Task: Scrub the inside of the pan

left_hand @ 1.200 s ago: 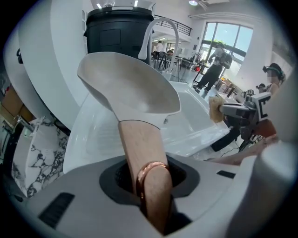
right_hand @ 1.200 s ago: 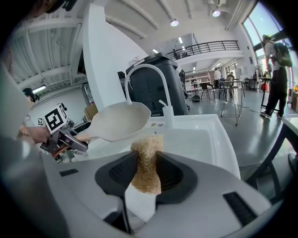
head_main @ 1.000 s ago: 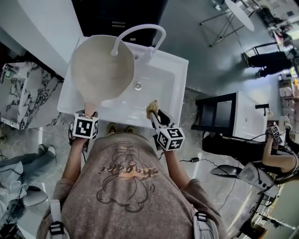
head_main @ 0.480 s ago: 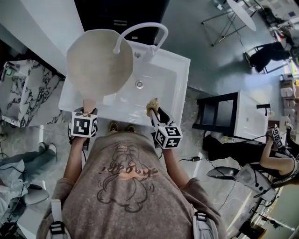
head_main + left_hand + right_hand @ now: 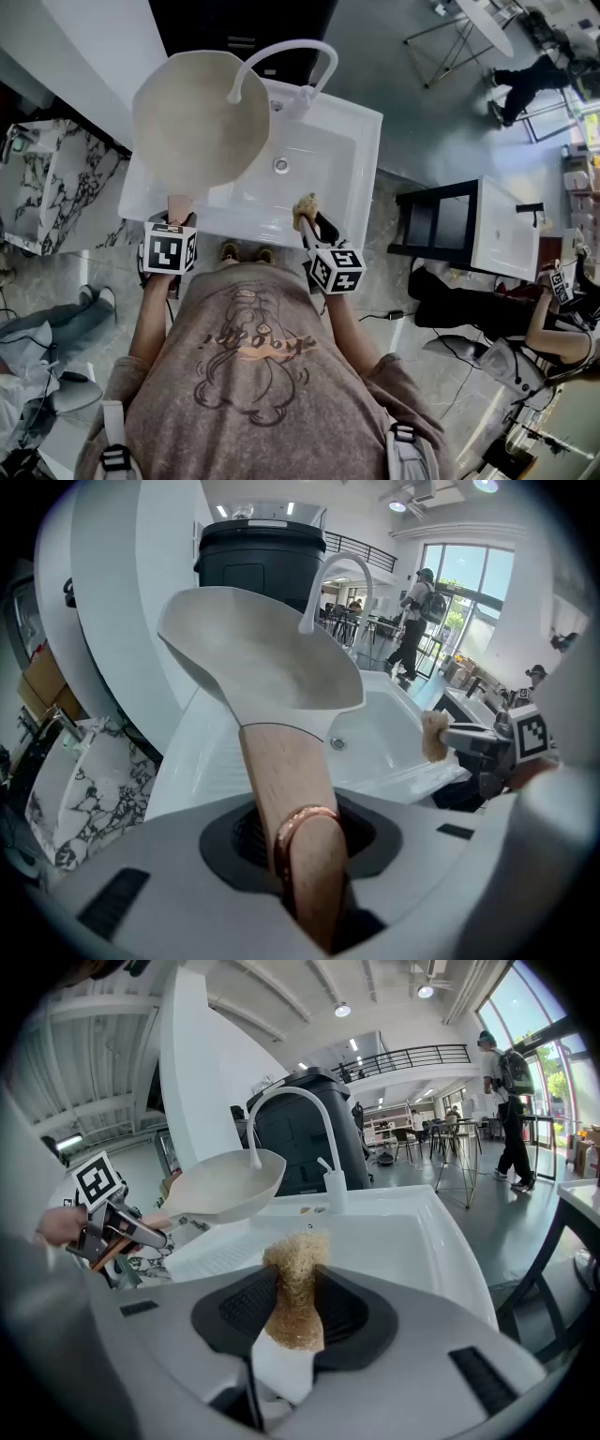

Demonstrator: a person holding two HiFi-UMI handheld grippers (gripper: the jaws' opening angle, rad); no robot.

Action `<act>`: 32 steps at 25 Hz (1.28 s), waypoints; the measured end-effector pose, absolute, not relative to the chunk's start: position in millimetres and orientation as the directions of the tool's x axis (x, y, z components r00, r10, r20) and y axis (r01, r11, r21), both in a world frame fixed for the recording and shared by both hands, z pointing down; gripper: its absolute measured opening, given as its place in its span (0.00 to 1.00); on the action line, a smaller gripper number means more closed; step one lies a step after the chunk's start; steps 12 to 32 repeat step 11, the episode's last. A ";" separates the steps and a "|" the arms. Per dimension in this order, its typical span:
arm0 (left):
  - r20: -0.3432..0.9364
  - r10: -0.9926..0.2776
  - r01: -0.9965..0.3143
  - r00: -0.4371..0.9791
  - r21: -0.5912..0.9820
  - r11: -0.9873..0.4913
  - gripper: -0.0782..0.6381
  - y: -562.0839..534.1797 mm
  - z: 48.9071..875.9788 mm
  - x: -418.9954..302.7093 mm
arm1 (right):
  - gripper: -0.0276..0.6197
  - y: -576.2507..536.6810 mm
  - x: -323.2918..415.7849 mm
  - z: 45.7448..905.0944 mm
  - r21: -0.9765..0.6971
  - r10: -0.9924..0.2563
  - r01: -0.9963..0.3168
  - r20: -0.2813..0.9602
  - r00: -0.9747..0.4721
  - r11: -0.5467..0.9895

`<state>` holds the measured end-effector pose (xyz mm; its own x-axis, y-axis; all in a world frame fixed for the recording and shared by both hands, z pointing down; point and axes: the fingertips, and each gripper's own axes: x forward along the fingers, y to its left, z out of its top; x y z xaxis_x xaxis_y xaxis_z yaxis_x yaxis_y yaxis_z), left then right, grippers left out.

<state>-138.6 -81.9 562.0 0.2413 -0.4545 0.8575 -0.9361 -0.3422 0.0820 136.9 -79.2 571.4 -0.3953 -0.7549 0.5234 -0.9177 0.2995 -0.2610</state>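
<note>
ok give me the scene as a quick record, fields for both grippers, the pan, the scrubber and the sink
left gripper: shut on the pan's wooden handle
right gripper: shut on the scrubber
pan: cream, held up tilted over the left side of the sink, inside looks empty
scrubber: tan and fibrous, over the sink's near edge, apart from the pan
sink: white, basin bare, drain visible
faucet: white arched spout, its tip over the pan, no water seen
task state: scrubbing not yet under way
</note>
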 end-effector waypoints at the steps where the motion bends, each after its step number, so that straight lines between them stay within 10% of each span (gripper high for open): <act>1: 0.857 -0.454 -0.936 0.243 0.084 -0.341 0.28 -82.3 562.1 -139.5 | 0.25 -78.9 136.1 572.1 -0.261 -0.755 -0.918 0.523 -0.394 0.298; 32: 0.858 -0.449 -0.939 0.250 0.100 -0.330 0.29 -78.7 562.1 -141.7 | 0.25 -76.8 141.7 573.8 -0.261 -0.764 -0.926 0.527 -0.373 0.272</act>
